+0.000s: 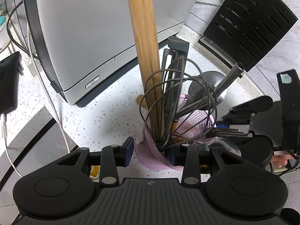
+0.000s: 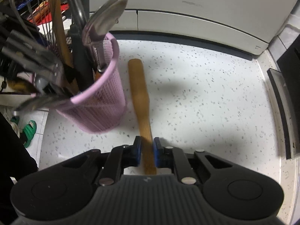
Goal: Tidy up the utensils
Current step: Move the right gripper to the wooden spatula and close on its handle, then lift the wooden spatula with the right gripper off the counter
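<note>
The right gripper point(image 2: 146, 151) clamps the handle of a wooden spatula point(image 2: 140, 93) lying flat on the speckled surface point(image 2: 206, 97), blade toward 12 o'clock. At 10 o'clock the left gripper point(image 1: 151, 154) grasps the pink mesh utensil holder point(image 2: 101, 101), apparently steadying it. It is crowded with a whisk point(image 1: 176, 101), ladle and spoons, leaving little room. The appliance point(image 2: 187, 18) bounds the far edge.

The utensil basket point(image 2: 97, 101) stands on the counter point(image 2: 206, 97), packed with a whisk point(image 1: 178, 101), a ladle point(image 1: 202, 91) and a spoon point(image 2: 105, 18). A wooden spatula point(image 2: 139, 86) lies flat just right of it. Behind both stands a large appliance point(image 2: 187, 9).
</note>
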Action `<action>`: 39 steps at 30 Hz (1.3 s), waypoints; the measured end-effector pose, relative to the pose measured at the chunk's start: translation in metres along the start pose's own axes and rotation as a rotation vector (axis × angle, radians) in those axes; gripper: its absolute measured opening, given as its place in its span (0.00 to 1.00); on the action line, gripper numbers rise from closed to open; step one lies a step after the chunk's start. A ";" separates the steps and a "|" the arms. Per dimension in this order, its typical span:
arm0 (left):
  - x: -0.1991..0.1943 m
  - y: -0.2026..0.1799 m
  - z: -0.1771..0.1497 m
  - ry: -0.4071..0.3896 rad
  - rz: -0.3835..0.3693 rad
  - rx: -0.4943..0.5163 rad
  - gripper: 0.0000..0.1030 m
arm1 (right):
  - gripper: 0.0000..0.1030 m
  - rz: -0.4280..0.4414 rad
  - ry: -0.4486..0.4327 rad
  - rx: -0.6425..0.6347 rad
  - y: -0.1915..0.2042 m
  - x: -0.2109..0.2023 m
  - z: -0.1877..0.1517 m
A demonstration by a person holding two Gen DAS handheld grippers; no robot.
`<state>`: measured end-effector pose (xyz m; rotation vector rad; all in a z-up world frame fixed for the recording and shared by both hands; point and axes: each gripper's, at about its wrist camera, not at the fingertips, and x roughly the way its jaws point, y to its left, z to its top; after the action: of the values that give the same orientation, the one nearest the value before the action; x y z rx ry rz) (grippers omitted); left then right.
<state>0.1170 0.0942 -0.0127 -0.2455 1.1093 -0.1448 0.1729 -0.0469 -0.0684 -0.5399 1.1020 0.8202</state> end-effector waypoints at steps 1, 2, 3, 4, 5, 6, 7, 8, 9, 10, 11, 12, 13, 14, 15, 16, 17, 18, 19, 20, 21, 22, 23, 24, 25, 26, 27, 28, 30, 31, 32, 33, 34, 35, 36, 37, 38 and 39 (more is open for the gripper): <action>0.000 0.000 0.000 0.000 0.000 0.000 0.43 | 0.10 0.001 0.002 0.006 0.000 -0.002 -0.003; 0.000 0.000 0.000 0.000 0.000 0.000 0.43 | 0.09 0.000 0.005 0.011 -0.001 -0.004 -0.007; 0.000 0.000 0.000 0.000 0.000 0.001 0.43 | 0.09 -0.003 0.008 0.014 -0.002 -0.007 -0.013; 0.000 0.000 0.000 0.000 -0.001 0.000 0.43 | 0.09 -0.007 0.012 0.019 -0.003 -0.010 -0.019; 0.000 0.000 0.000 0.000 -0.001 0.000 0.43 | 0.09 -0.010 0.017 0.029 -0.005 -0.013 -0.027; 0.000 0.000 0.000 0.001 0.001 -0.001 0.43 | 0.09 -0.014 0.022 0.037 -0.007 -0.017 -0.034; 0.001 0.000 0.000 0.002 0.004 -0.001 0.43 | 0.09 -0.020 0.026 0.047 -0.010 -0.020 -0.042; 0.001 -0.001 0.001 0.002 0.007 -0.002 0.43 | 0.09 -0.027 0.033 0.062 -0.014 -0.025 -0.052; 0.001 -0.001 0.001 0.003 0.008 -0.002 0.43 | 0.09 -0.033 0.036 0.074 -0.017 -0.028 -0.061; 0.001 -0.001 0.001 0.003 0.009 -0.002 0.43 | 0.09 -0.038 0.040 0.090 -0.022 -0.033 -0.071; 0.002 -0.001 0.001 0.003 0.010 -0.003 0.43 | 0.09 -0.043 0.044 0.106 -0.026 -0.037 -0.080; 0.003 -0.001 0.001 0.003 0.011 -0.003 0.43 | 0.09 -0.049 0.048 0.119 -0.029 -0.041 -0.091; 0.003 -0.001 0.001 0.004 0.012 -0.004 0.43 | 0.09 -0.056 0.052 0.131 -0.033 -0.045 -0.099; 0.004 -0.002 0.001 0.005 0.014 -0.005 0.43 | 0.09 -0.061 0.054 0.143 -0.037 -0.048 -0.107; 0.005 -0.002 0.001 0.005 0.015 -0.006 0.42 | 0.09 -0.065 0.057 0.157 -0.040 -0.052 -0.116; 0.005 -0.003 0.001 0.006 0.011 -0.007 0.38 | 0.09 -0.068 0.059 0.167 -0.042 -0.055 -0.123; 0.006 -0.004 0.000 0.007 0.003 -0.009 0.37 | 0.09 -0.072 0.061 0.177 -0.044 -0.058 -0.130; 0.006 -0.005 0.000 0.005 0.010 -0.009 0.36 | 0.09 -0.077 0.062 0.186 -0.047 -0.060 -0.135; 0.007 -0.006 0.000 0.004 0.016 -0.007 0.36 | 0.09 -0.082 0.063 0.194 -0.049 -0.062 -0.141; 0.007 -0.007 0.000 0.004 0.020 -0.006 0.36 | 0.09 -0.086 0.064 0.203 -0.050 -0.065 -0.147; 0.008 -0.009 0.000 0.003 0.022 -0.005 0.36 | 0.09 -0.090 0.063 0.208 -0.053 -0.066 -0.151; 0.008 -0.010 0.000 0.002 0.028 -0.004 0.36 | 0.09 -0.093 0.061 0.214 -0.052 -0.068 -0.156; 0.008 -0.011 0.000 0.002 0.032 -0.004 0.36 | 0.09 -0.096 0.059 0.221 -0.053 -0.070 -0.160; 0.009 -0.012 0.000 0.002 0.037 -0.003 0.36 | 0.09 -0.099 0.057 0.225 -0.052 -0.071 -0.160; 0.009 -0.012 0.000 0.001 0.038 -0.003 0.36 | 0.09 -0.102 0.056 0.229 -0.052 -0.072 -0.162; 0.009 -0.012 0.001 0.002 0.040 -0.003 0.36 | 0.09 -0.104 0.054 0.232 -0.050 -0.074 -0.164; 0.010 -0.013 0.002 0.002 0.042 -0.002 0.36 | 0.09 -0.106 0.054 0.235 -0.050 -0.076 -0.167; 0.010 -0.013 0.001 0.003 0.043 -0.003 0.36 | 0.09 -0.109 0.054 0.236 -0.050 -0.078 -0.170; 0.011 -0.014 0.001 0.004 0.042 -0.003 0.36 | 0.09 -0.117 0.060 0.236 -0.049 -0.081 -0.177; 0.011 -0.013 0.001 0.005 0.041 -0.004 0.36 | 0.09 -0.124 0.062 0.234 -0.049 -0.083 -0.180; 0.011 -0.013 0.002 0.006 0.039 -0.005 0.36 | 0.09 -0.127 0.065 0.234 -0.049 -0.085 -0.181; 0.013 -0.014 0.002 0.007 0.038 -0.005 0.36 | 0.09 -0.132 0.067 0.235 -0.050 -0.086 -0.183; 0.013 -0.014 0.002 0.007 0.038 -0.005 0.36 | 0.09 -0.136 0.070 0.237 -0.050 -0.086 -0.185; 0.014 -0.014 0.002 0.008 0.038 -0.005 0.36 | 0.09 -0.143 0.071 0.240 -0.051 -0.087 -0.188; 0.014 -0.014 0.002 0.008 0.038 -0.005 0.36 | 0.09 -0.146 0.071 0.244 -0.052 -0.088 -0.190; 0.014 -0.014 0.002 0.008 0.038 -0.006 0.36 | 0.09 -0.147 0.069 0.249 -0.053 -0.089 -0.193; 0.014 -0.013 0.002 0.008 0.037 -0.006 0.36 | 0.09 -0.147 0.066 0.255 -0.054 -0.090 -0.196; 0.014 -0.013 0.002 0.008 0.037 -0.006 0.36 | 0.09 -0.147 0.064 0.259 -0.055 -0.091 -0.198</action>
<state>0.1249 0.0784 -0.0203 -0.2300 1.1219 -0.1090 0.0864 -0.2537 -0.0586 -0.4252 1.1913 0.5257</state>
